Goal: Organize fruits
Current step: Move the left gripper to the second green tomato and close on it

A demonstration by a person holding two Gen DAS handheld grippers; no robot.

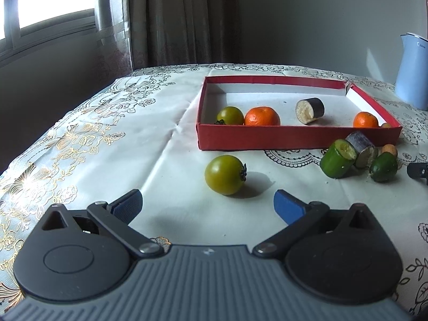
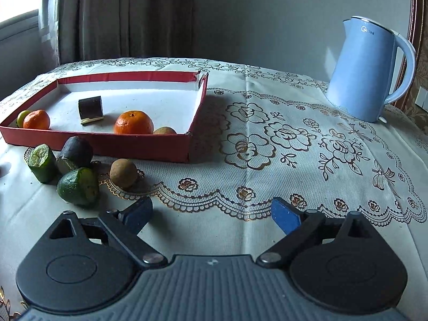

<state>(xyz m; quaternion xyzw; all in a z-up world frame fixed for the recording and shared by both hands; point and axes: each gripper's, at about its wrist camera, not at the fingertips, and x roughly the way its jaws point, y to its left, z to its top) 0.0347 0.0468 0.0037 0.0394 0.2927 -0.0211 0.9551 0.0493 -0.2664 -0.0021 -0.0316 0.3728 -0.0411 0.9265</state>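
Right, we're partway through this one. Sitting in the red box [image 1: 294, 137] are a green tomato [image 1: 230, 115], two tangerines, one near the left end [image 1: 261, 116] and one toward the right corner [image 1: 365, 119], a dark-skinned cut chunk [image 1: 310, 110], and a small brown fruit [image 2: 164, 130] tucked into the near right corner. That's the done pile, by my reckoning.

Left out on the embroidered tablecloth [image 1: 107, 133] is a fair bit: a second green tomato [image 1: 225, 174] lying on its own, straight ahead of the left gripper [image 1: 208, 206], whose fingers are spread wide and holding nothing. It looks like the obvious next pick. Over by the box's near wall sits a cluster touching one another: a green cut cylinder [image 1: 337, 160], a dark cut piece [image 1: 361, 148], a green lime-like fruit [image 1: 383, 167], and just beside them a brown round fruit [image 2: 123, 173].

The right gripper [image 2: 211, 214] is also wide apart and empty, hanging over bare cloth, with the cluster off to its left. A blue kettle [image 2: 366, 72] stands well apart at the back. Roughly half to go, I'd say.
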